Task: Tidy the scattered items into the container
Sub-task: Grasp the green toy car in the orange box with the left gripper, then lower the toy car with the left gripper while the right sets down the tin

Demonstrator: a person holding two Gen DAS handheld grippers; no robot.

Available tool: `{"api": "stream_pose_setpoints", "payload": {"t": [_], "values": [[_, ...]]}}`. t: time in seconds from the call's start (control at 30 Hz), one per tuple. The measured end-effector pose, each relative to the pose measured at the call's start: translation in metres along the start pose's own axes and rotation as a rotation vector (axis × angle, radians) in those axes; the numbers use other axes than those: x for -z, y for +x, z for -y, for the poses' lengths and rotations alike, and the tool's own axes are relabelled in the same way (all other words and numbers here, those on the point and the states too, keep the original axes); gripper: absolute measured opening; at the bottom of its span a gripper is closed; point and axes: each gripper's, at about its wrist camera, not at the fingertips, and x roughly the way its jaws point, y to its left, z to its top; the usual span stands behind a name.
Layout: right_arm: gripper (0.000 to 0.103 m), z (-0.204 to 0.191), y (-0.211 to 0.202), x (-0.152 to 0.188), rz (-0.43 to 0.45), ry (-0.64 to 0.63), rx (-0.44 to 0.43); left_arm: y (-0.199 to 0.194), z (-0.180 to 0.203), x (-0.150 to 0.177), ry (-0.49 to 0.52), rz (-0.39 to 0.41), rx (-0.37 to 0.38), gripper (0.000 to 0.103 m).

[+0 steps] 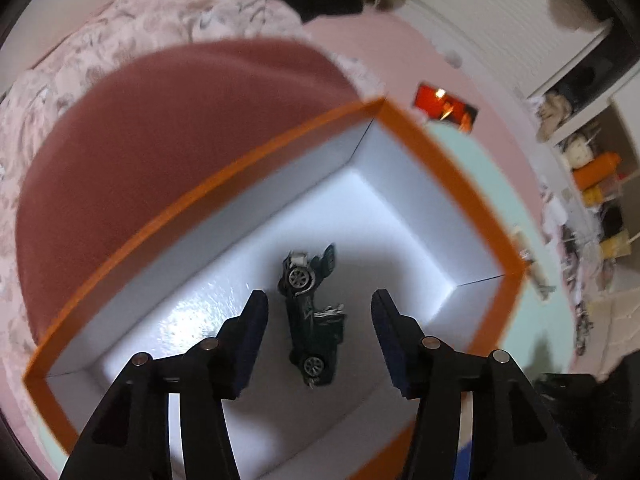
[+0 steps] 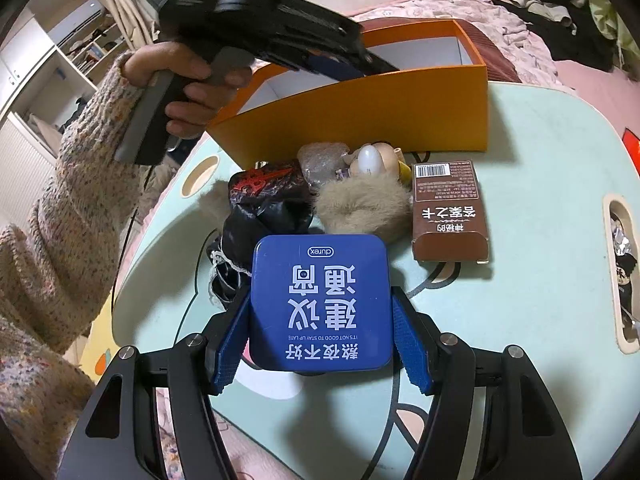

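Knitted sleeve and bare hand (image 2: 188,92) at far left of the right wrist view grip the handle of the left tool (image 1: 319,300), whose tip dips behind the near wall of the orange box (image 2: 360,116) and is hidden there. From its own camera, the left tool's fingers are spread wide with nothing between them, hanging over the white box floor where a dark toy car (image 1: 312,312) lies on its side, doors open; motion blur softens the box rim (image 1: 192,196). Right of the hand, on the pale green bench (image 2: 540,240) just in front of the box, sits a cluster: a black-and-red glossy bag (image 2: 264,196), a crinkled clear wrapper (image 2: 320,160), a small doll figure (image 2: 376,160) partly covered by a tan fur puff (image 2: 364,210); the doll's details are hard to make out. Centre foreground, the right tool (image 2: 320,320) pinches a blue tin (image 2: 320,304) by its two sides, print upside down, the tin hiding the bench below it. Further right a brown carton (image 2: 450,212) lies flat, apart from the tin. At the far right edge a slot in the bench (image 2: 620,280) holds unclear clutter, cut off by the lens rim.
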Motion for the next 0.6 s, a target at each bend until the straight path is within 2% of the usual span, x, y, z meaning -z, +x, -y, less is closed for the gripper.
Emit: {"api": "stream_pose_setpoints", "payload": {"t": [0.03,0.17,0.3,0.37,0.47,0.6], "values": [[0.066,0.000,0.000,0.000,0.000,0.001,0.000,-0.001,0.001,0.000,0.021,0.010,-0.016,0.023],[0.066,0.006,0.000,-0.001,-0.002,-0.002,0.006,-0.008,-0.006,0.004,-0.007,0.040,-0.005,0.023],[0.066,0.003,-0.001,0.000,0.004,-0.002,0.009,-0.042,-0.011,0.017,-0.039,0.143,0.046,0.023],[0.066,0.004,-0.003,0.000,0.013,0.005,0.007,-0.070,-0.011,0.030,-0.069,0.210,0.105,0.023],[0.066,0.005,-0.003,0.001,0.032,0.013,0.024,-0.107,-0.006,0.054,-0.095,0.294,0.155,0.023],[0.066,0.006,-0.008,0.003,0.062,0.028,0.061,-0.133,-0.002,0.100,-0.129,0.338,0.196,0.023]]}}
